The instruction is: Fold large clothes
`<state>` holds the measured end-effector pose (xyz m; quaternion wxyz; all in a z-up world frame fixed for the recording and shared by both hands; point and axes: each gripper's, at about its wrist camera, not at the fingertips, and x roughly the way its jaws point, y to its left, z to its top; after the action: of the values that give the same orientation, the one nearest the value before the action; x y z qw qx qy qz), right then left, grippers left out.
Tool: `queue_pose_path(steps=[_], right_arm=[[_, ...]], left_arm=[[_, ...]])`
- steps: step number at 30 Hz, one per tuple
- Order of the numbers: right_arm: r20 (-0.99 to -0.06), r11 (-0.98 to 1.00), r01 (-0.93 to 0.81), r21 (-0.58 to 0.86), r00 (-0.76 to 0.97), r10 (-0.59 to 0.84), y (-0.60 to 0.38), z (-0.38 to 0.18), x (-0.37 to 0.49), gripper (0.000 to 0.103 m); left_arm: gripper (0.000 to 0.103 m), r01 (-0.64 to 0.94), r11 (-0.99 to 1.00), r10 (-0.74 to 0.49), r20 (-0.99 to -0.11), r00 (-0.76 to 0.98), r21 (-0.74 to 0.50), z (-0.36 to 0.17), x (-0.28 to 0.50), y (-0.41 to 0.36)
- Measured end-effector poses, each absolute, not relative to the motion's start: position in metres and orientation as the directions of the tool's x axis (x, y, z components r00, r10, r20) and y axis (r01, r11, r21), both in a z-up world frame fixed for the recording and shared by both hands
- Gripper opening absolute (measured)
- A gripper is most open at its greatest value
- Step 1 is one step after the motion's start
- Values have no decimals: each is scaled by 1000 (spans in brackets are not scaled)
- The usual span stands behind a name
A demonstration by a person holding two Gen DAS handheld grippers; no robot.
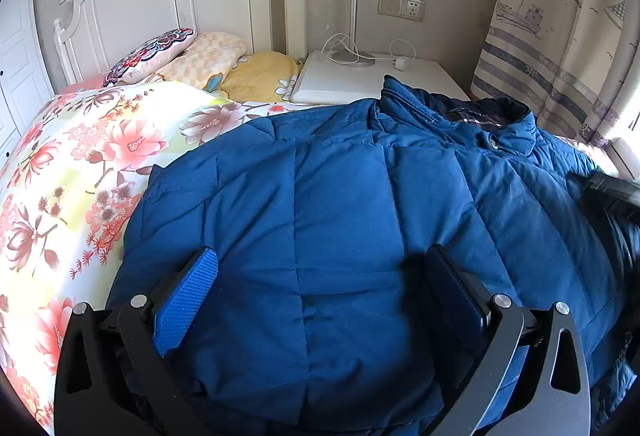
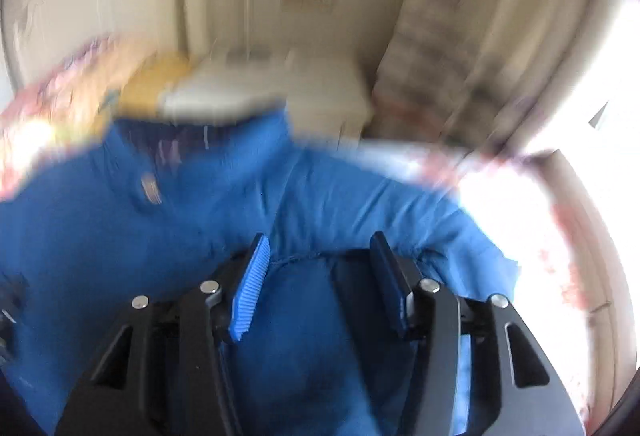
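The right wrist view is smeared by motion: the curtain (image 2: 452, 48) and nightstand (image 2: 320, 96) are blurred, and the blue jacket (image 2: 160, 236) runs off the bottom edge.

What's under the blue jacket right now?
The blue jacket lies on the floral bedspread, which shows along its left edge. Whatever else sits beneath it is covered.

The left black two-finger gripper (image 1: 320, 268) has angular matte arms with triangular cut-outs, round silver screws at the joints, and ribbed blue rubber pads (image 1: 186, 302). The right black two-finger gripper (image 2: 320, 256) shows the same silver screws and ribbed blue pads (image 2: 249, 290).
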<state>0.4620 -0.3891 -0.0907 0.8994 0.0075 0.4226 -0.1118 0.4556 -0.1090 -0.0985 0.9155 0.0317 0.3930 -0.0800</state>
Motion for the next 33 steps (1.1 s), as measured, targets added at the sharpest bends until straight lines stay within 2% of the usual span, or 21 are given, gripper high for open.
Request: queue_pose_path(steps=[3,5,6,8,11,13,15,26,29,31,33], right_arm=[[-758,978,197,-66,628,-178,-391,-83,457,52],[-716,974,220,-49,673,-188,-390,-65,435,53],[-681,977,212,-28,711,-174,-386,-55,418,56],[-663,987,155,-34,736,-138,-374,-48,393,72],[-707,994,67,-89,698,-110,-355,-65,380,82],[-710,986,37,-162,690,-142,-344,-91,380,84],[-714,985,39,-167,685,-148,-342,-93,382,85],[-729,998,23,-64,681,-63,-352,-95,381,88],[-735,999,46,-4,677,-34,-360,-78,362,87],[-697,997,65,47,717,-14,-361,-59,331,88],[-695,997,53,47,719,-5,-355,-53,306,89]], left_arm=[[99,170,985,-124,-724,678,-9,-98,455,-109],[99,170,985,-123,-725,678,-9,-98,455,-109],[99,170,985,-121,-725,678,-6,-99,455,-110],[99,170,985,-123,-725,678,-8,-98,455,-109],[99,170,985,-122,-725,678,-6,-98,455,-109],[99,171,985,-126,-723,680,-11,-98,455,-108],[99,171,985,-126,-722,680,-11,-98,456,-108],[99,176,984,-130,-730,671,-13,-95,453,-108],[99,122,993,-92,-733,674,-12,-81,428,-96],[99,167,985,-152,-717,680,-51,-72,396,-92],[99,221,975,-152,-718,679,2,-74,361,-97]])
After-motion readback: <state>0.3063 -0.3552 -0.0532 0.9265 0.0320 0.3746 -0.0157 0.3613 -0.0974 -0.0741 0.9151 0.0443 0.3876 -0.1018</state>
